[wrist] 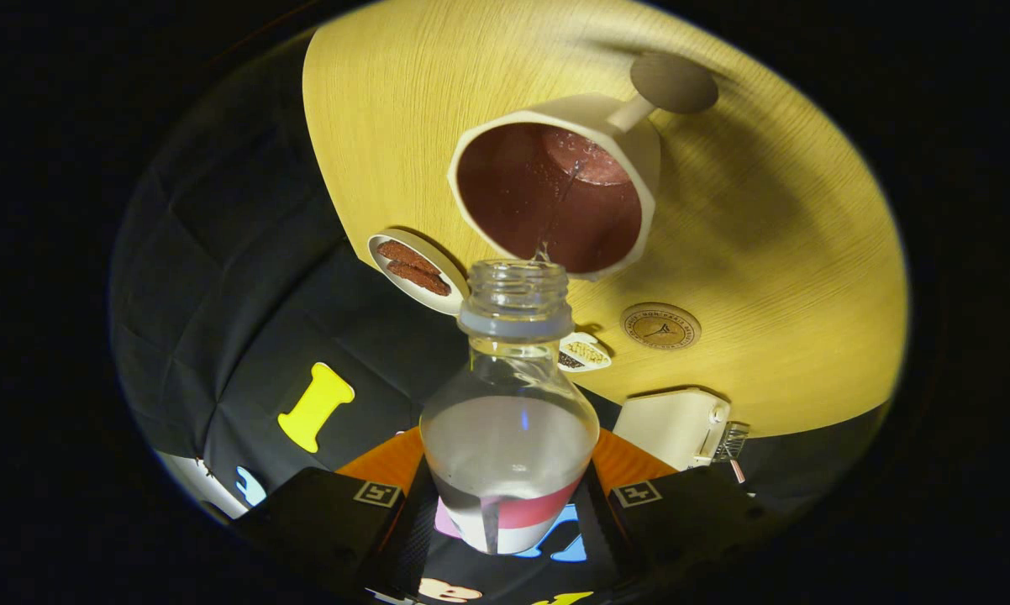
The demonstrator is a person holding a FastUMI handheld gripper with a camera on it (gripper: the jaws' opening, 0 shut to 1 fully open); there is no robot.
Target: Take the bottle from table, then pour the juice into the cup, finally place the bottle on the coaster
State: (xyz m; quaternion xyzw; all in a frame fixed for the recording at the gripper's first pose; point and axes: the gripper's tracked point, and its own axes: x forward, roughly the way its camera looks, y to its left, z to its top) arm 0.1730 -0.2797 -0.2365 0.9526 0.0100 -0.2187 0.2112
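- Gripper point(505, 504) clamped on bottle point(509, 420), both fingers pressing its lower body.
- Bottle tipped, open neck just over cup point(555, 193) rim, thin stream running into the brown interior.
- Cup on yellow table point(765, 252), handle pointing away from the fingers.
- Coaster point(660, 326) flat on table, just beside cup, bare.
- Risks, judged: mouth sits right at the near rim, so slight pull-back puts juice on table; faster tilt could glug and splash.
- Small dish with biscuits point(412, 267) and white box point(677, 427) near the path to coaster; possible knock on swing-over.
- Wet bottle may slip if grip loosens.
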